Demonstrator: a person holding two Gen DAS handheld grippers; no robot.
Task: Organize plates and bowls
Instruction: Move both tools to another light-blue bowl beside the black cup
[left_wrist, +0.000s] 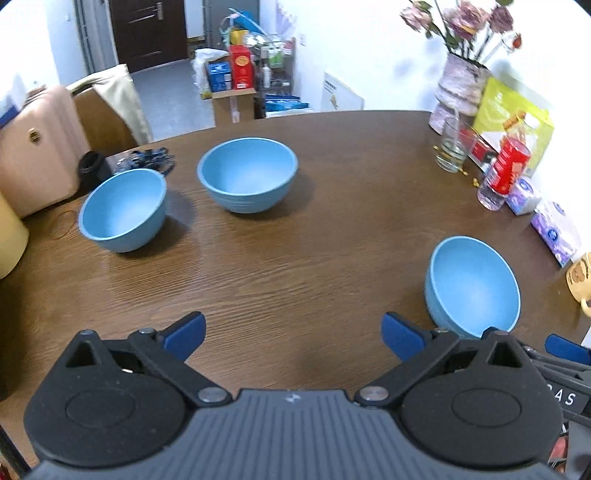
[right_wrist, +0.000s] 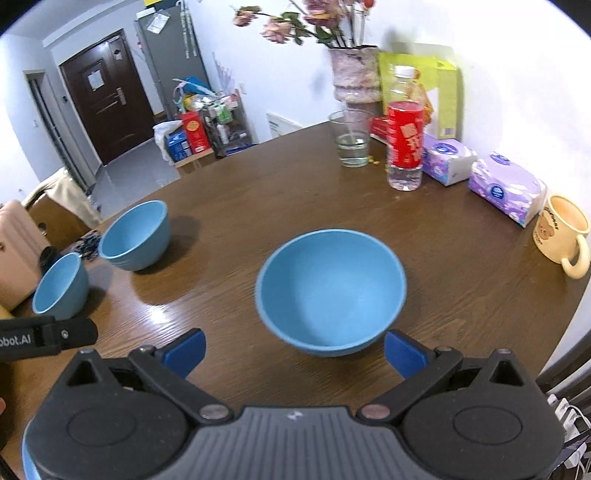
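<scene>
You are lining up for a grab: your right claw (right_wrist: 294, 345) is wide with the near blue bowl (right_wrist: 330, 291) just ahead, your left claw (left_wrist: 293, 334) is wide and empty, so push forward onto its rim.

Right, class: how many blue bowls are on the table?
3. One bowl sits just in front of the right tongs, one is mid-table farther back, and one is near the left edge. None are stacked; no plates show.

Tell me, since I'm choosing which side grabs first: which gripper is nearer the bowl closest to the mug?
Right. The right gripper faces that bowl straight ahead, open; the left gripper sits off to its left, open.
</scene>
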